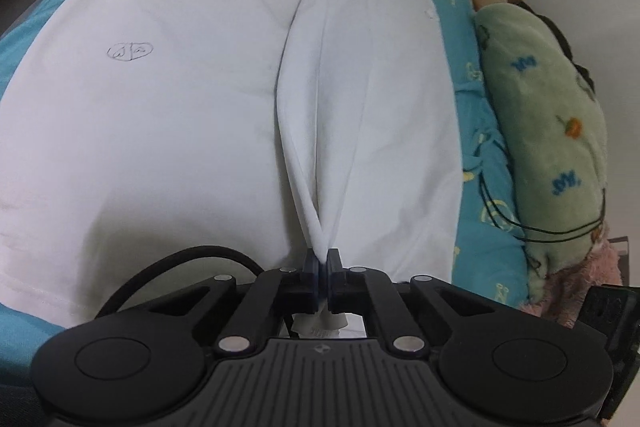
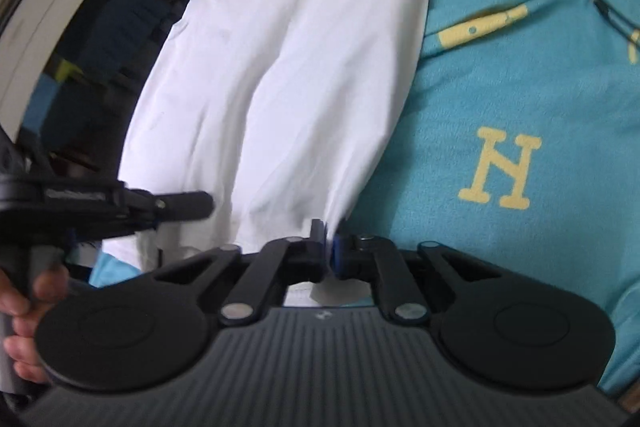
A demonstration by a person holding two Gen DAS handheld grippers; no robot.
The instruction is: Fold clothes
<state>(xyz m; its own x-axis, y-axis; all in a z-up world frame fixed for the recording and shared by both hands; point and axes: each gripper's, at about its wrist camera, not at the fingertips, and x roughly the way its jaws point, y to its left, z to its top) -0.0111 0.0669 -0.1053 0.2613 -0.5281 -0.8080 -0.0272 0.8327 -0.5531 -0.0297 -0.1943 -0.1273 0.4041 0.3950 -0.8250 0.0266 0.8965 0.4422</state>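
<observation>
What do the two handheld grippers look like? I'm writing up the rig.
Both the left gripper and right gripper are matte black, with a ribbed grey centre body, round side discs, linkage bars with silver pivot pins, and dark blue finger pads. A black cable loops off the left one.

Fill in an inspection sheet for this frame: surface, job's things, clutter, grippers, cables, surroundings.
Surface: teal blanket with yellow letters, spread under the work.
Job's things: white shirt lying flat with a small drawn mark; one side is folded over lengthwise, its pinched edge lifted.
Clutter: green plush blanket bunched at the right edge, pink plush below it.
Grippers: left gripper has jaws shut on a gathered shirt edge; right gripper has jaws shut on white fabric.
Cables: black cable looping beside the left gripper; thin black cord across the green plush.
Surroundings: a hand holds the other gripper's handle; dark, blurred shelving beyond.
</observation>
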